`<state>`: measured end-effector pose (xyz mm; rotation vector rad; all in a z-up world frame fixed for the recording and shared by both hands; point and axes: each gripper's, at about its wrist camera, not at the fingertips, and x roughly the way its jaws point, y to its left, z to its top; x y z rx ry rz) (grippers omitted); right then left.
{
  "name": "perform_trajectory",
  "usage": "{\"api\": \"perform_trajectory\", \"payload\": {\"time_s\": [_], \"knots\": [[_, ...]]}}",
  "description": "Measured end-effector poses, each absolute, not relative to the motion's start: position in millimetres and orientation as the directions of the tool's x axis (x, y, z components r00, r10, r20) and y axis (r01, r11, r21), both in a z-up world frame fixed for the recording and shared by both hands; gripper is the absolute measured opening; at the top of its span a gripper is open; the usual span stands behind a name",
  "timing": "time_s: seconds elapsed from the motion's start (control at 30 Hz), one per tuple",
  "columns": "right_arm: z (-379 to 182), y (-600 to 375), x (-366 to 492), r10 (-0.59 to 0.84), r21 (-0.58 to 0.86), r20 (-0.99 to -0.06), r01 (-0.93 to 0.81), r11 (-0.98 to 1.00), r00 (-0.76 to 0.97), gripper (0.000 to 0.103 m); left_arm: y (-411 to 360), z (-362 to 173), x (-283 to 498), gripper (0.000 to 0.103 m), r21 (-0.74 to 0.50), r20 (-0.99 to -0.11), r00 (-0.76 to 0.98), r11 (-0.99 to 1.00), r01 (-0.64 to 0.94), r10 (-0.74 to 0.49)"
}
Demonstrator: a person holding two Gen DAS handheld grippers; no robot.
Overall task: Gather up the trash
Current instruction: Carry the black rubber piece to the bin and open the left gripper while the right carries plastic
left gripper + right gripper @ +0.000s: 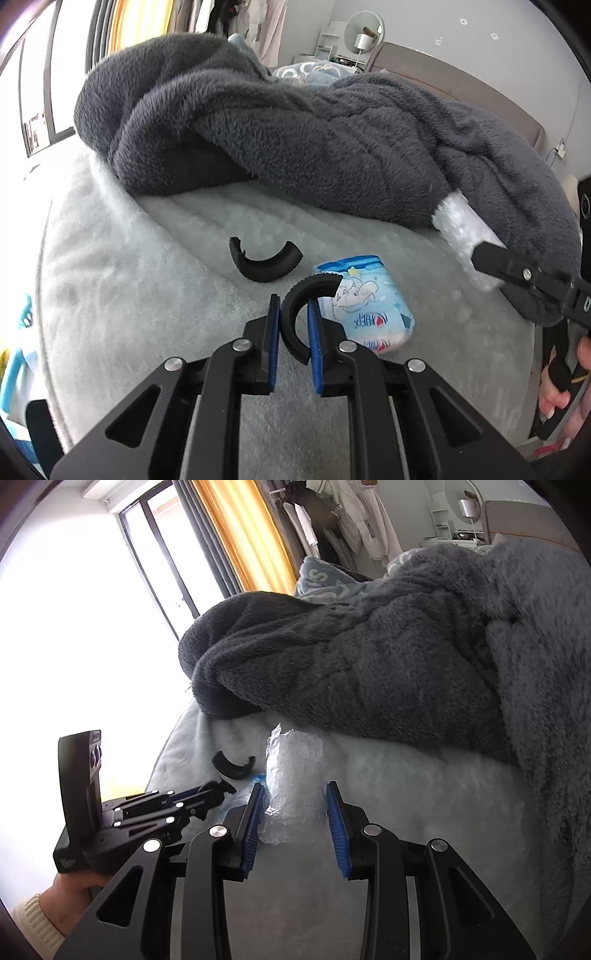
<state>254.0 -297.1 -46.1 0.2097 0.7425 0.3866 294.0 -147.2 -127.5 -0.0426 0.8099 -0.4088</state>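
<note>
The tissue pack [364, 306] is half hidden behind the black half-ring [301, 314], its upside-down print too small to read. At three o'clock the bubble wrap roll [467, 236] disappears under the grey blanket [295, 140]. The window [74, 627] at ten o'clock is blown out white.

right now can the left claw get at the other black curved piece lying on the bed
Probably not yet: the left claw is already shut on one black curved piece. The path to the other piece on the pale bed cover looks clear.
</note>
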Motion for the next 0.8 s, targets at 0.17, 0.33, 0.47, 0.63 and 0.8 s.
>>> {"api": "perform_trajectory", "payload": {"time_s": [0.17,0.33,0.47,0.63,0.8], "knots": [[-40.1,-276.0,258.2,0.434,0.324,-0.606,-0.291,0.9,0.667,0.034,-136.6,-116.1,278.9,0.016,-0.133,-0.679,0.651,0.929,0.345,-0.339],[-32.4,-247.7,261.0,0.462,0.329,-0.591,-0.326,0.886,0.661,0.034,-119.6,-107.6,271.1,0.016,-0.137,-0.679,0.648,0.927,0.349,-0.344],[-24.5,-222.3,262.8,0.491,0.328,-0.577,-0.365,0.871,0.653,0.034,-105.2,-102.5,266.7,0.016,-0.132,-0.678,0.657,0.934,0.332,-0.33],[-17.1,-189.2,265.6,0.525,0.336,-0.561,-0.403,0.851,0.64,0.034,-80.2,-97.9,258.1,0.016,-0.089,-0.671,0.692,0.955,0.284,-0.268],[-11.0,-153.3,266.3,0.549,0.327,-0.557,-0.443,0.835,0.624,0.034,-51.2,-95.6,249.6,0.016,-0.065,-0.666,0.714,0.97,0.235,-0.217]]}}
